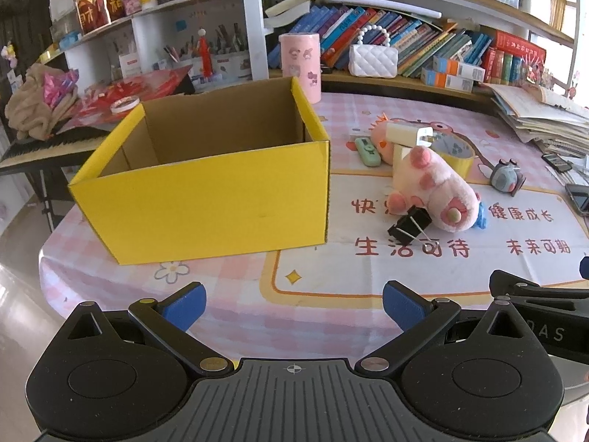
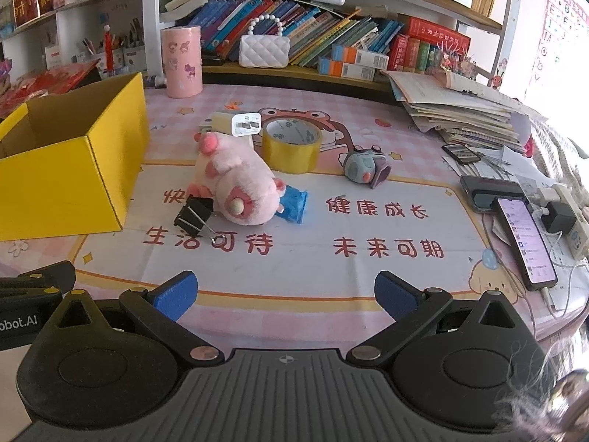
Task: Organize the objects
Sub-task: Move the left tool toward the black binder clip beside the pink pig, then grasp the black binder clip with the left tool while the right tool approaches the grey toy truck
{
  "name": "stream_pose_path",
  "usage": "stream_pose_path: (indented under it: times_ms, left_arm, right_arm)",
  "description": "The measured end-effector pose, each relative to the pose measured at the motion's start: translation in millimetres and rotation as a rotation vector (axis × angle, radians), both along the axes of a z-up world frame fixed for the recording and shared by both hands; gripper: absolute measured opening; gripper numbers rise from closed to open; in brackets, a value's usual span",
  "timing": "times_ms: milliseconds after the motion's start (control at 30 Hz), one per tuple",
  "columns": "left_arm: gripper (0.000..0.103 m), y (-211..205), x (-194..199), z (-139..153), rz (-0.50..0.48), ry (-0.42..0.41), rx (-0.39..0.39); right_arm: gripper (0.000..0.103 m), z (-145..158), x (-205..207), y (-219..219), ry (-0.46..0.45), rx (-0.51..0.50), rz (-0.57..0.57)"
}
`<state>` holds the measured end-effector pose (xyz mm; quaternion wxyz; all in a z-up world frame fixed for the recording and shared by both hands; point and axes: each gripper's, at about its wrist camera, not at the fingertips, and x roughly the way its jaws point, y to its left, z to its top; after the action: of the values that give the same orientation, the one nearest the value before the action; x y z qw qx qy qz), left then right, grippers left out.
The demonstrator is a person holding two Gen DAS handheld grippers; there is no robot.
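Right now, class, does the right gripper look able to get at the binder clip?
Probably yes. The right gripper is open and holds nothing, and only bare tablecloth lies between it and the binder clip, though the plush pig touches the clip's far side.

Matt yellow cardboard box [image 1: 206, 188]; right of it, a fuzzy pink plush [image 2: 235, 184], glossy tape roll [image 2: 291, 145], black metal clip [image 2: 195, 215].
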<state>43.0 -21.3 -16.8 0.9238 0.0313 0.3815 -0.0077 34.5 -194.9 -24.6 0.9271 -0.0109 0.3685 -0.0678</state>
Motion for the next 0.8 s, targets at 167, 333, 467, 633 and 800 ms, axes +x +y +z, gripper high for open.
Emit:
stream_pose_path:
  times_ms: [167,333,467,633,800]
  left_arm:
    - [0.103,-10.7,7.9,-1.0,-0.013,0.002,-0.011]
    - [0.103,-25.9,18.0,0.7,-0.023,-0.02,-0.03]
    - [0.103,-42.7,28.8,-0.5,-0.057,-0.016,-0.056]
    - [0.102,-65.8,43.8,-4.2,-0.09,-0.011,-0.075]
    - [0.101,-87.8,60.5,-11.9,-0.124,0.002,-0.054]
  right_arm:
    - [0.103,-1.8,9.3,-11.9,0.007,0.004,-0.005]
    - [0.103,-0.8,21.1,-30.0,-0.001,0.005,-0.022]
    - [0.103,2.2,32.0,-47.6,-0.022,0.008,-0.033]
    - [0.103,2.9,48.1,-69.0,-0.031,0.006,-0.027]
    - [0.103,1.7,64.4,-91.6,-0.04,0.009,-0.009]
